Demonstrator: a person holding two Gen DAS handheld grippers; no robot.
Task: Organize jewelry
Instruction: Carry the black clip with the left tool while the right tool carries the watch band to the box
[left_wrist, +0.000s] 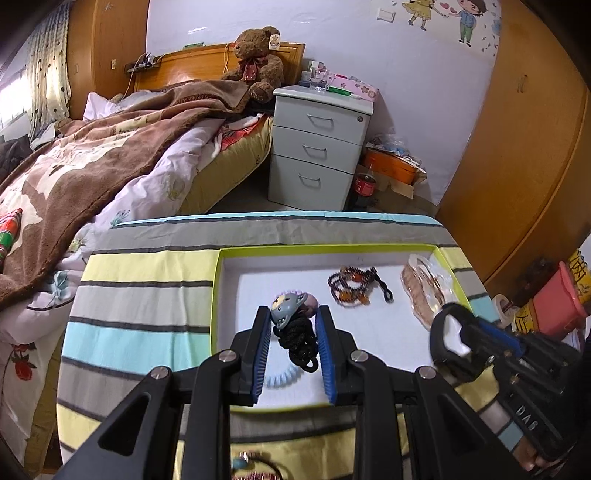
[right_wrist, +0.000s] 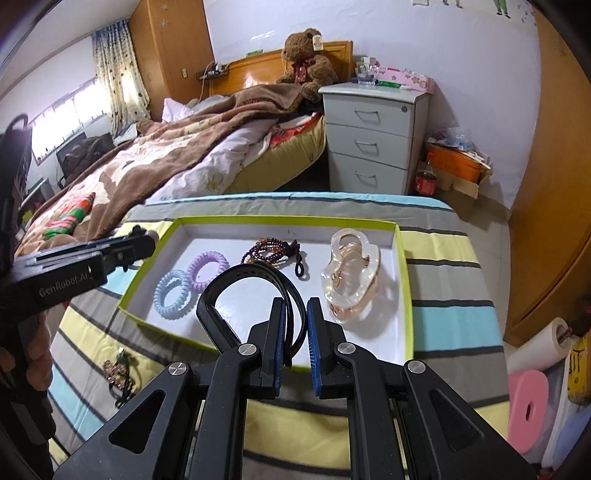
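A white tray with a lime rim (left_wrist: 218, 295) (right_wrist: 406, 295) lies on the striped cloth. Over its near part my left gripper (left_wrist: 293, 314) is shut on a black hair tie with a grey charm (left_wrist: 290, 310). In the right wrist view the left gripper (right_wrist: 142, 240) reaches in from the left. My right gripper (right_wrist: 295, 306) is shut on a black headband (right_wrist: 221, 291) above the tray's front edge. Inside the tray lie a purple coil tie (right_wrist: 207, 269), a blue coil tie (right_wrist: 173, 291), a beaded bracelet (right_wrist: 269, 251) (left_wrist: 351, 286) and a clear claw clip (right_wrist: 351, 277) (left_wrist: 424, 291).
A beaded hair tie (right_wrist: 118, 373) lies on the cloth in front of the tray's left corner. A bed (right_wrist: 147, 166) stands to the left, a grey nightstand (right_wrist: 373, 140) behind, a wooden wardrobe (right_wrist: 546, 221) to the right. Pink rolls (right_wrist: 528, 410) stand at the table's right.
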